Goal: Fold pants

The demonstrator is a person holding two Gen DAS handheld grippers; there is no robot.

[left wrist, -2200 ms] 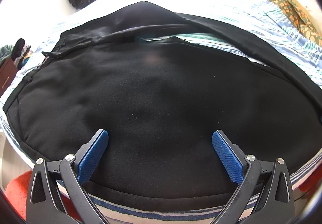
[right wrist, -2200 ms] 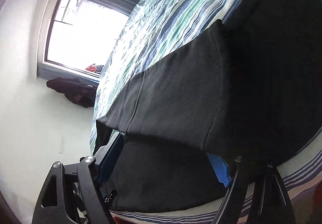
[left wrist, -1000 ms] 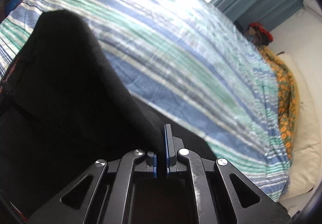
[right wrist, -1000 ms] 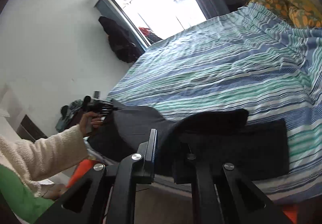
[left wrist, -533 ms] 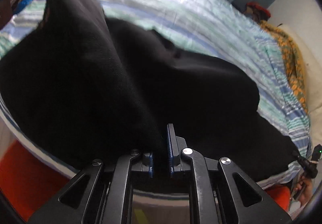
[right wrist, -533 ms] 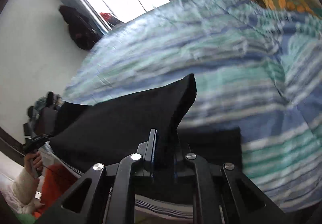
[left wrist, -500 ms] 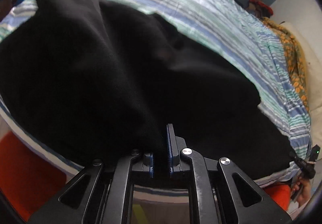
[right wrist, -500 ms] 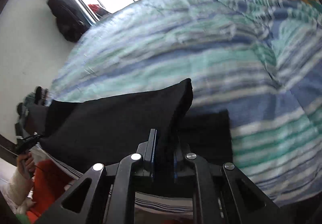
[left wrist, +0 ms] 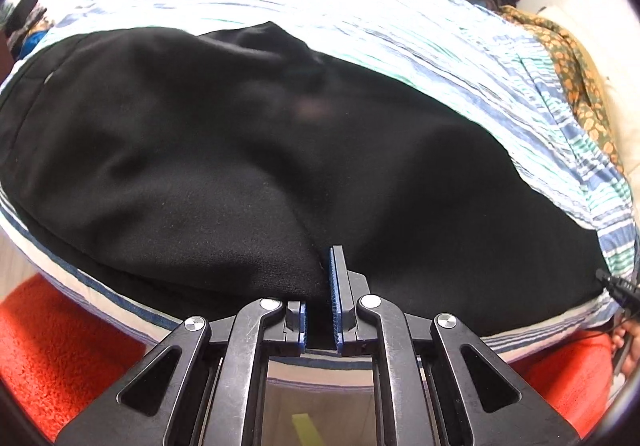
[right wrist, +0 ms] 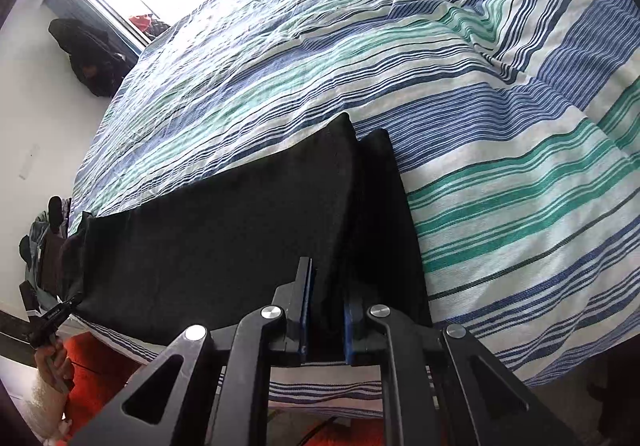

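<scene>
Black pants on striped bedspread, near edge pinched in both hand-held grippers

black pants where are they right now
The black fabric pants lie along the near edge of the striped blue-and-green bedspread, pinched by the right gripper and the left gripper.

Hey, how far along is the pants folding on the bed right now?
Done: the black pants lie lengthwise along the near edge of the striped bedsheet, one leg laid over the other, hems slightly offset.
In hand: the left gripper and right gripper are each shut on the near edge of the fabric.
Left: the pants are at full length, so the crosswise folds remain.
</scene>
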